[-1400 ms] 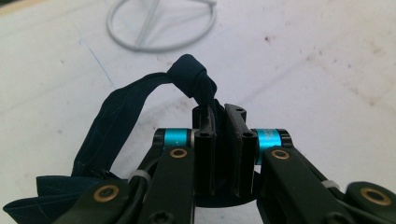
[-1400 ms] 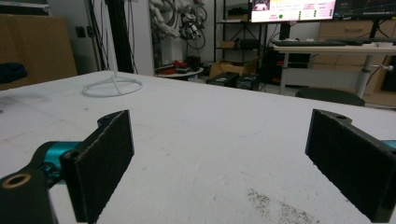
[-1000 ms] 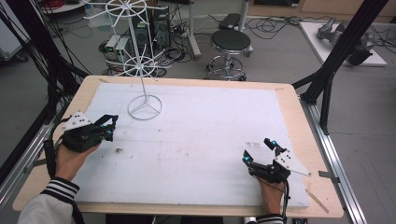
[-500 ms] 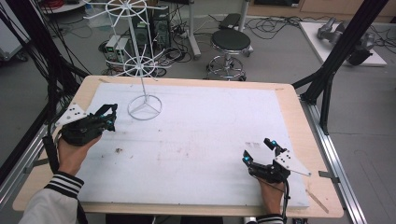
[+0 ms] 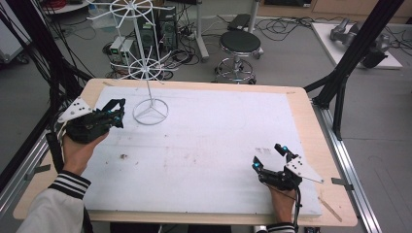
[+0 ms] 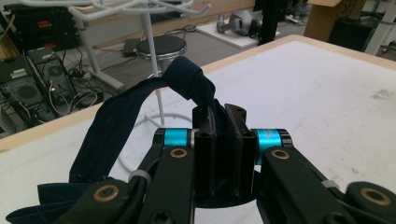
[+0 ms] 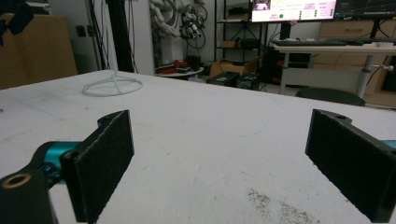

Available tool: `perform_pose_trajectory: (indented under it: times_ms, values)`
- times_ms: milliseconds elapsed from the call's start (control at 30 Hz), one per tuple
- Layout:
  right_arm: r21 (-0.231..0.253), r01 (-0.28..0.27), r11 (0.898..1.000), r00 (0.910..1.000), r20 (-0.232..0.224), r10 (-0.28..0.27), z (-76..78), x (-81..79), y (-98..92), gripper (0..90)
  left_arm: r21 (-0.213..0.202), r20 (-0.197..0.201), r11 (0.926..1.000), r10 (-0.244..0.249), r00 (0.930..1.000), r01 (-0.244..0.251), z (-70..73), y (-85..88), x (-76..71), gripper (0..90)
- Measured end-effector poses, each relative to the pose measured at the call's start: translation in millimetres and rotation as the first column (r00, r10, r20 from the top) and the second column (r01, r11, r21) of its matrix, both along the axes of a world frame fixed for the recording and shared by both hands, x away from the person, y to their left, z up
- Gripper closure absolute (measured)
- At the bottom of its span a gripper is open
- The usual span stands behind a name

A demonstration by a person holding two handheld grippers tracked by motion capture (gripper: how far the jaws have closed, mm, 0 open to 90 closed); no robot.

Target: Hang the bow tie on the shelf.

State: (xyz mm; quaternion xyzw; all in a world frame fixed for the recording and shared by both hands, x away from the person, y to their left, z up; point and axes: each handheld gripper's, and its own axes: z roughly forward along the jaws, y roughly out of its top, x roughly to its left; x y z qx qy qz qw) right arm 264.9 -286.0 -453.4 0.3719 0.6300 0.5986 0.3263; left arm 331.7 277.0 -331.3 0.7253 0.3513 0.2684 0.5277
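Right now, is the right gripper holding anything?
No. In the right gripper view the right gripper has its jaws spread wide, with just bare white table between them.

Dark navy cloth strap [image 6: 112,135], looped and knotted, pinched between closed jaws, draped leftward, beside white wire rack [image 5: 145,68] standing at table's far-left.

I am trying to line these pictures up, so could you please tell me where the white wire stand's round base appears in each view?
High view: stand base, upper left of the table, just right of the left gripper.
Left gripper view: base behind the dark strap held in the jaws.
Right gripper view: base, far upper left.
Shared landmark: the base itself.
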Motion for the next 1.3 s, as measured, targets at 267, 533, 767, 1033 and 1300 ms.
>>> perform_pose_trajectory:
  times_ms: [267,533,767,1033,1300]
  values:
    - [-0.003,-0.001,1.000,1.0000,0.002,0.001,0.0,-0.3,0.2,6.9,-0.012,0.032,0.9999,-0.010,0.9994,0.011,20.5,-3.9,5.6,82.3]
    - [0.000,0.000,1.000,1.0000,0.004,0.000,-0.1,0.1,-0.2,6.9,-0.012,0.053,0.9994,-0.032,0.9981,0.033,37.9,-11.8,16.1,82.3]
    - [-0.003,0.000,1.000,1.0000,0.005,0.000,0.0,0.0,-0.1,6.9,-0.007,0.055,0.9988,-0.047,0.9974,0.048,38.7,-20.0,19.8,82.3]
    - [-0.001,0.001,1.000,1.0000,0.003,-0.001,0.0,0.8,-0.4,6.9,-0.001,0.061,0.9986,-0.053,0.9968,0.053,38.9,-29.8,21.6,82.2]
    - [0.001,0.001,1.000,1.0000,0.004,-0.001,0.0,0.9,-0.4,6.9,0.015,0.063,0.9979,-0.064,0.9959,0.064,40.1,-39.5,25.2,82.2]
